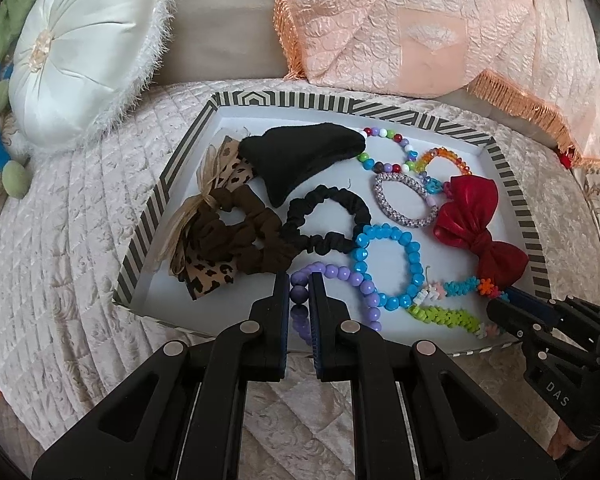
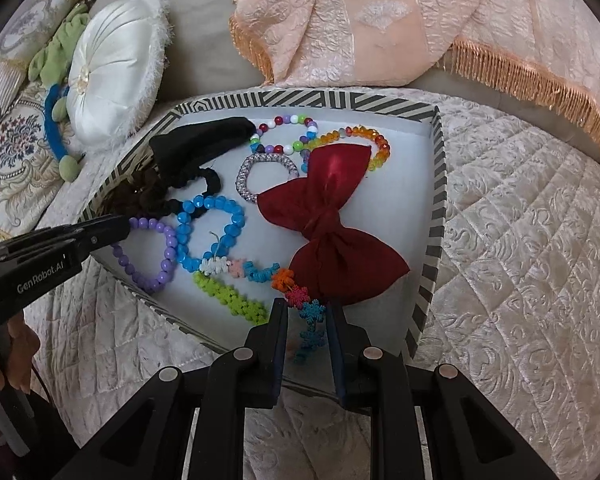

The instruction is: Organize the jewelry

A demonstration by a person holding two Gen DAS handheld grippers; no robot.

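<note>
The left gripper point(image 1: 299, 280) was positioned at the near edge of the striped tray point(image 1: 168, 192), its two fingers clamped against the purple bead bracelet point(image 1: 354, 280), with beads seated between the pads. The right gripper point(image 2: 307, 304) stood at the near right part of the same tray. Its fingers straddled the snowflake bead strand point(image 2: 296, 294) with a visible gap on either side, so the grip was not closed on the strand.

Just beyond the left gripper, the purple bead bracelet overlapped the blue bead bracelet point(image 1: 384, 268). The green section of the snowflake strand lay beside both, and the strand ran under the edge of the red bow point(image 2: 328, 232). The brown scrunchie point(image 1: 240, 240) and the leopard-print bow point(image 1: 212, 276) occupied the left side of the tray. The black scrunchie point(image 1: 328, 216) lay at the centre, touching the brown one.

Farther back, the silver woven bracelet point(image 1: 406, 200) lay beside the red bow. A black fabric piece point(image 1: 300, 156), a multicolour bead bracelet point(image 1: 384, 152) and an orange crystal bracelet point(image 1: 444, 158) sat along the far wall.

The tray rested on a quilted cover point(image 2: 520, 240). A white round cushion point(image 1: 80, 52) and a peach fringed cloth point(image 1: 420, 20) lay behind it.
</note>
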